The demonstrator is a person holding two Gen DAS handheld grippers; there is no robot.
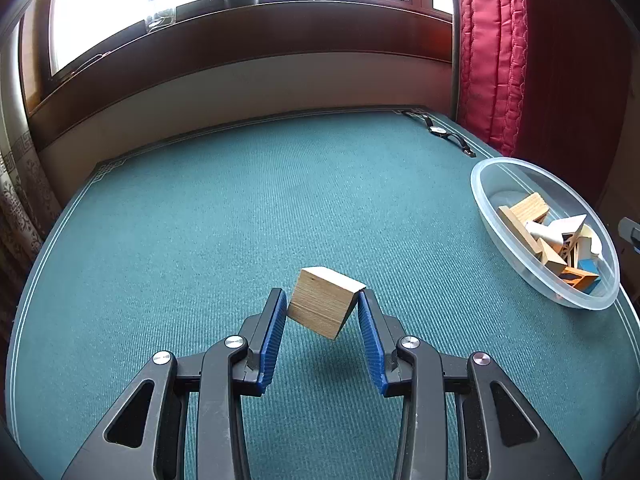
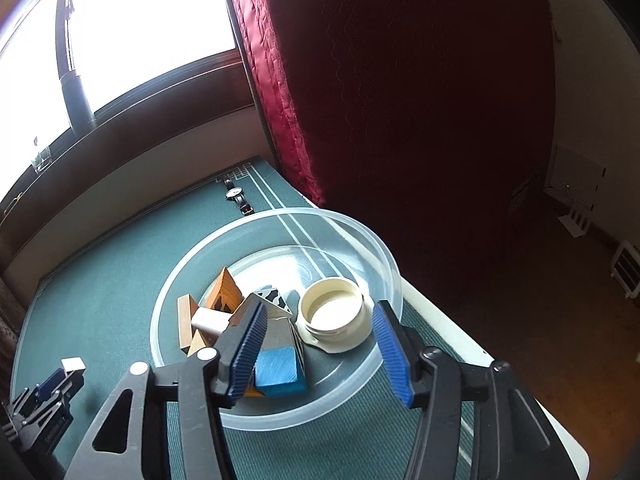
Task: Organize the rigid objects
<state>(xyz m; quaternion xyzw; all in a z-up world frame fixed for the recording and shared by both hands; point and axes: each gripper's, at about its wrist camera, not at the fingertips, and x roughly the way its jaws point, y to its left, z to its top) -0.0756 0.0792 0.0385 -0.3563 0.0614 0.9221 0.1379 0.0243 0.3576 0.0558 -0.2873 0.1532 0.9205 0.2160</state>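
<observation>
My left gripper (image 1: 322, 300) is shut on a plain wooden block (image 1: 320, 304), holding it tilted just above the green table cover (image 1: 240, 220). A clear plastic bowl (image 1: 476, 188) with several wooden and painted blocks sits at the right. In the right wrist view my right gripper (image 2: 320, 308) stands open over that bowl (image 2: 280, 414). A cream round jar (image 2: 334, 316) lies in the bowl between its fingers, with no pad pressing on it. A blue block (image 2: 278, 370) lies beside the left finger. The left gripper (image 2: 52, 384) shows at the lower left.
A wristwatch (image 1: 438, 130) lies at the table's far right corner, also in the right wrist view as a watch (image 2: 234, 192). A red quilted curtain (image 2: 360, 80) hangs just behind the bowl. The table's right edge (image 2: 480, 352) runs close to the bowl.
</observation>
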